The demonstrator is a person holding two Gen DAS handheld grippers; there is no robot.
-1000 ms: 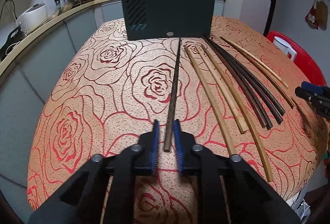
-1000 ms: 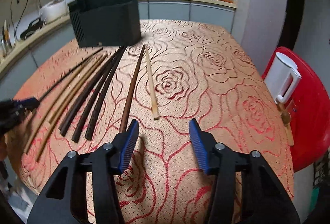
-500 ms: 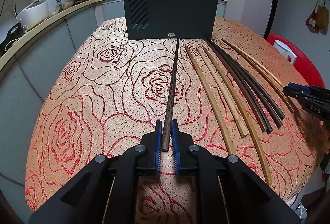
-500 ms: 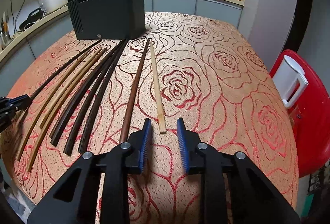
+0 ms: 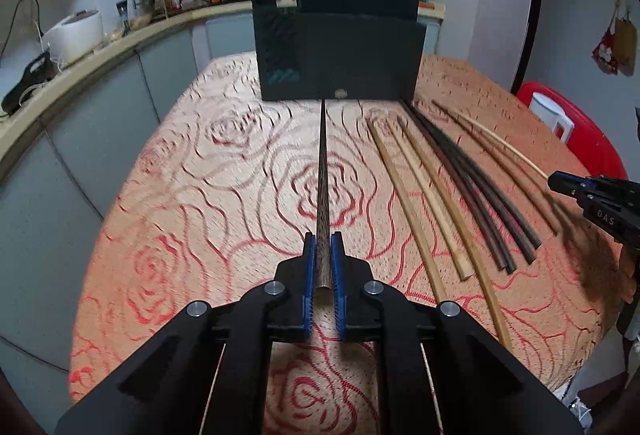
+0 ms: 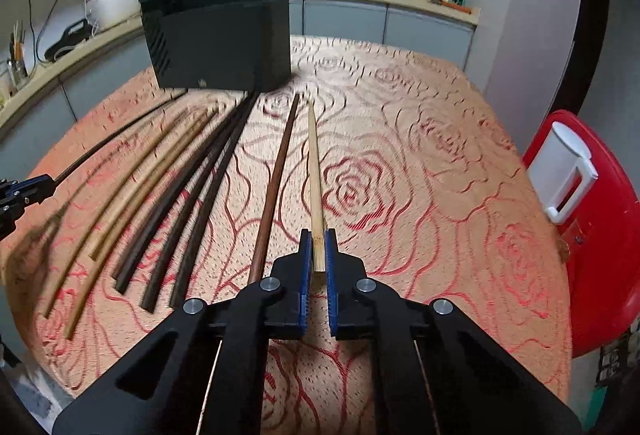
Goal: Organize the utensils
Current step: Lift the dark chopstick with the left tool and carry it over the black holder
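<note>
My left gripper [image 5: 323, 241] is shut on the near end of a dark speckled chopstick [image 5: 322, 171], which runs straight ahead toward the black utensil holder [image 5: 340, 47]. My right gripper [image 6: 319, 239] is shut on the near end of a light bamboo chopstick [image 6: 315, 171]. A reddish-brown chopstick [image 6: 276, 187] lies just left of it. Several more chopsticks, tan [image 6: 132, 191] and dark [image 6: 192, 195], lie fanned on the rose-patterned tablecloth [image 6: 420, 195]. The same fan of chopsticks [image 5: 460, 195] shows in the left wrist view, with the right gripper's tip [image 5: 560, 181] at its right edge.
The black holder [image 6: 220, 35] stands at the table's far end. A red stool [image 6: 592, 235] with a white jug [image 6: 564, 171] sits off the table's right side. A kitchen counter [image 5: 100, 47] with a rice cooker [image 5: 76, 35] curves along the left.
My right gripper has gone from wide open to shut on the light chopstick after shifting onto it. My left gripper has tightened on the dark chopstick and slid a little further along it.
</note>
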